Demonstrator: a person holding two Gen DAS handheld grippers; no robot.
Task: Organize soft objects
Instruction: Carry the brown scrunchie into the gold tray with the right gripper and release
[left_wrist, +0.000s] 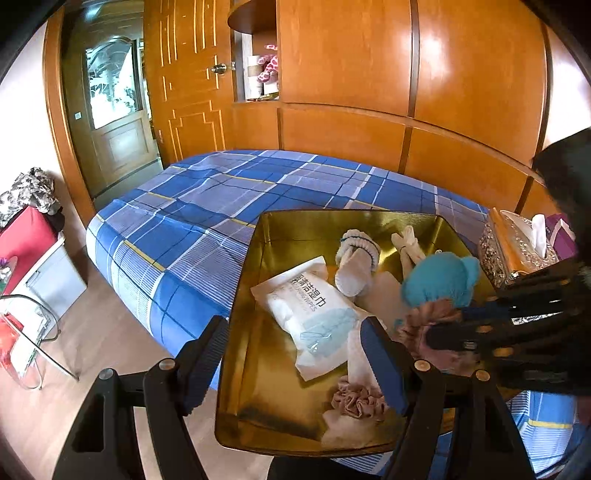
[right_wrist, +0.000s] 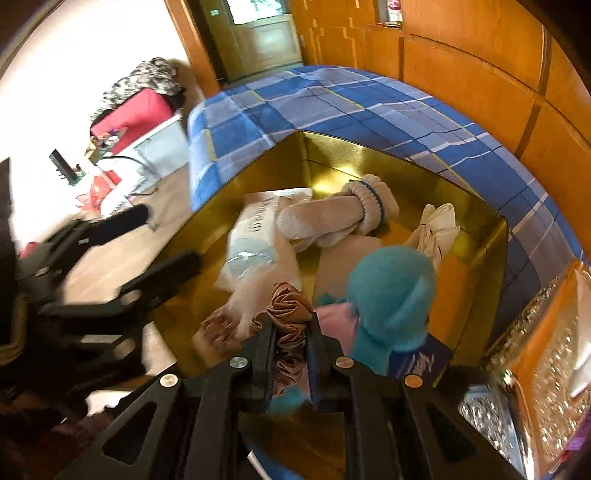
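Scrunchie (right_wrist: 290, 314), brown and ruffled, sits pinched between the pressed-together fingers of the right gripper (right_wrist: 290, 354), above the gold tray (right_wrist: 476, 236) on the plaid bed (right_wrist: 332, 99). Left gripper (left_wrist: 295, 365) hangs spread and empty over the tray's near edge. Best lowered onto bare tray beside the wipes pack (right_wrist: 255, 236) before letting go.

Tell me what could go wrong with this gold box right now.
1. The right gripper is shut on the brown satin scrunchie deep between its fingers; on release it may cling.
2. The shiny gold box overhangs the blue plaid bed edge; pushing down could tip it.
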